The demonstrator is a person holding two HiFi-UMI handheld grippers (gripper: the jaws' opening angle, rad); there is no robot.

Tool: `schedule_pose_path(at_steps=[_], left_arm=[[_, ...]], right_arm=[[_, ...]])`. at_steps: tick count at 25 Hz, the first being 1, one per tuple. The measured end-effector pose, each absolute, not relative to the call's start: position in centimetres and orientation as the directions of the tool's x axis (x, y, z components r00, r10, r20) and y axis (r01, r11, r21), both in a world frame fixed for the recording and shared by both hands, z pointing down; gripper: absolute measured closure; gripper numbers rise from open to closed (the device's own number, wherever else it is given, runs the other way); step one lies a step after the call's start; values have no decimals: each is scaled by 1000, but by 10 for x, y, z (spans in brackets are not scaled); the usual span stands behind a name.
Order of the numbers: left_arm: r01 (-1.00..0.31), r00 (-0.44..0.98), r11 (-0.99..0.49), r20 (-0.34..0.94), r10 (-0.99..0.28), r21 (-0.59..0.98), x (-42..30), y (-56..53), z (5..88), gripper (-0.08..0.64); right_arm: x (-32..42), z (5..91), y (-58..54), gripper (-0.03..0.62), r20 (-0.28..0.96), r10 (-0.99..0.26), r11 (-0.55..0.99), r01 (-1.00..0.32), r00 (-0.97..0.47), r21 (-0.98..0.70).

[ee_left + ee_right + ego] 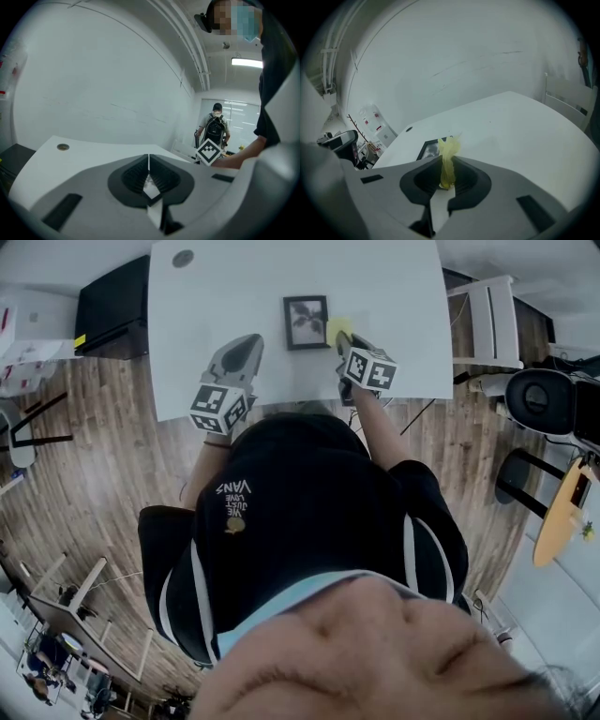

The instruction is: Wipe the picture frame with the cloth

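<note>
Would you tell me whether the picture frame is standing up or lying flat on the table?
Lying flat, face up: the picture frame shows its whole face to the head view above, flush on the white table.

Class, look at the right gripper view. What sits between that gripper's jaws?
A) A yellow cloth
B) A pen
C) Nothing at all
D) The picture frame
A: the right gripper has its jaws shut on the yellow cloth, which sticks up between them, while the picture frame sits untouched beyond it on the white table.
</note>
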State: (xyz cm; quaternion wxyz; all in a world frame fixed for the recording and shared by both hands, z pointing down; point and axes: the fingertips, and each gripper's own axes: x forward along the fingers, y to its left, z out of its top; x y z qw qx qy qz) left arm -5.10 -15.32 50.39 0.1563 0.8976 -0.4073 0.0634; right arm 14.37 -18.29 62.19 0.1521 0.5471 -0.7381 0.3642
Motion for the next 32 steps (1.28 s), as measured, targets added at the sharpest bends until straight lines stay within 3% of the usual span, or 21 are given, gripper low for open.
schedule_pose_path(at_steps=[32], left_arm=[[-665, 747, -721, 160, -646, 194, -43, -137, 470, 541]], right_arm=[[113, 471, -145, 546, 299, -867, 266, -877, -399, -400]])
